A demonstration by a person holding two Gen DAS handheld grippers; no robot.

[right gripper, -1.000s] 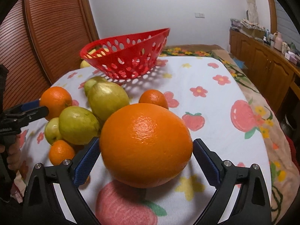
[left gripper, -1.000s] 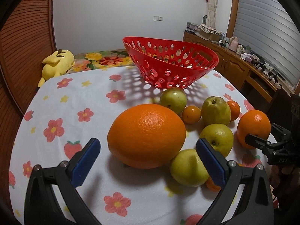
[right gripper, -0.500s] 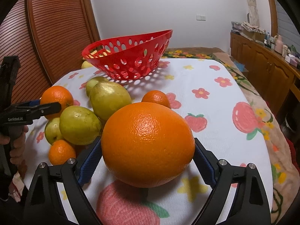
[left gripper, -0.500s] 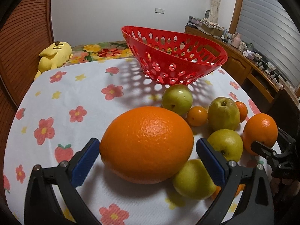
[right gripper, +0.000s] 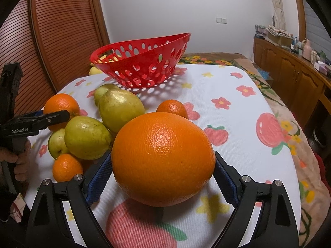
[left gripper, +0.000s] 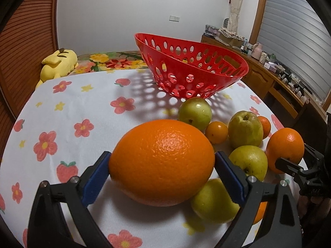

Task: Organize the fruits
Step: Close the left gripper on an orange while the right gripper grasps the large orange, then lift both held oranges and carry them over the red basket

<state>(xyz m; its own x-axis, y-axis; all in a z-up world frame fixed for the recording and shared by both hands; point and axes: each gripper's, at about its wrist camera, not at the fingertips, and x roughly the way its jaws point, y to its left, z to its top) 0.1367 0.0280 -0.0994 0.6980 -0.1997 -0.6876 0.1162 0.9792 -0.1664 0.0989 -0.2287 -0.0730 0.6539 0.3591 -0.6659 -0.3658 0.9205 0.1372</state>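
My left gripper [left gripper: 161, 173] is shut on a large orange [left gripper: 161, 162], its blue pads touching both sides. My right gripper [right gripper: 163, 175] is shut on another large orange [right gripper: 163, 158]. Each orange sits low over the flowered tablecloth. Between them lies a cluster of green pears [left gripper: 245, 131] [right gripper: 120, 109], a green apple [left gripper: 194, 111] and small tangerines [left gripper: 216, 132] [right gripper: 172, 108]. A red perforated basket [left gripper: 190, 66] [right gripper: 142, 62] stands farther back. The right gripper shows at the right edge of the left wrist view; the left gripper shows at the left edge of the right wrist view.
A yellow plush toy [left gripper: 58, 65] lies at the table's far left. A wooden cabinet with clutter [left gripper: 275, 76] runs along the right. A slatted wooden door [right gripper: 62, 41] stands on the left. The table edge drops off on the right [right gripper: 289, 124].
Both grippers have closed from open onto their oranges. The left gripper has moved forward toward the basket.
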